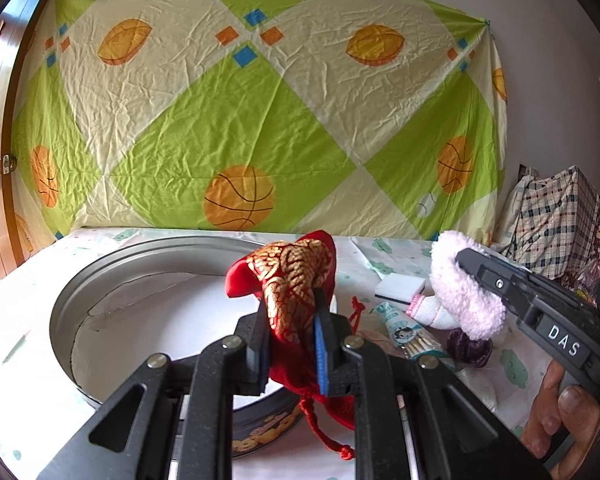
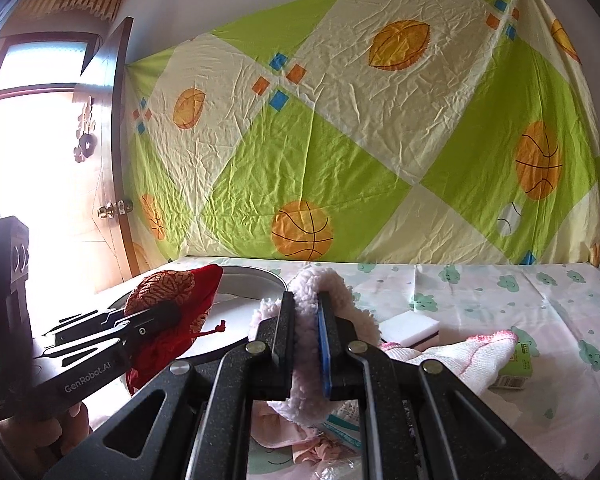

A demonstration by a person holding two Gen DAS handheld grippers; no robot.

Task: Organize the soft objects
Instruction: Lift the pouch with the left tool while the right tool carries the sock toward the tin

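My left gripper (image 1: 290, 304) is shut on a red and gold drawstring pouch (image 1: 296, 276) and holds it above the near rim of a round metal tin (image 1: 66, 300). The pouch also shows in the right wrist view (image 2: 172, 292), with the left gripper (image 2: 168, 312) clamped on it. My right gripper (image 2: 306, 300) is shut on a fluffy pink fleece piece (image 2: 328, 280), lifted off the table. In the left wrist view the fleece (image 1: 464, 284) hangs from the right gripper (image 1: 466, 262) to the right of the tin.
On the cloud-print tablecloth (image 2: 480, 292) lie a white sponge block (image 2: 410, 326), a pink-edged white cloth (image 2: 476, 356), a small green box (image 2: 516, 370), a tube (image 1: 404, 330) and a dark purple knit item (image 1: 470, 346). A plaid bag (image 1: 556, 224) stands at right.
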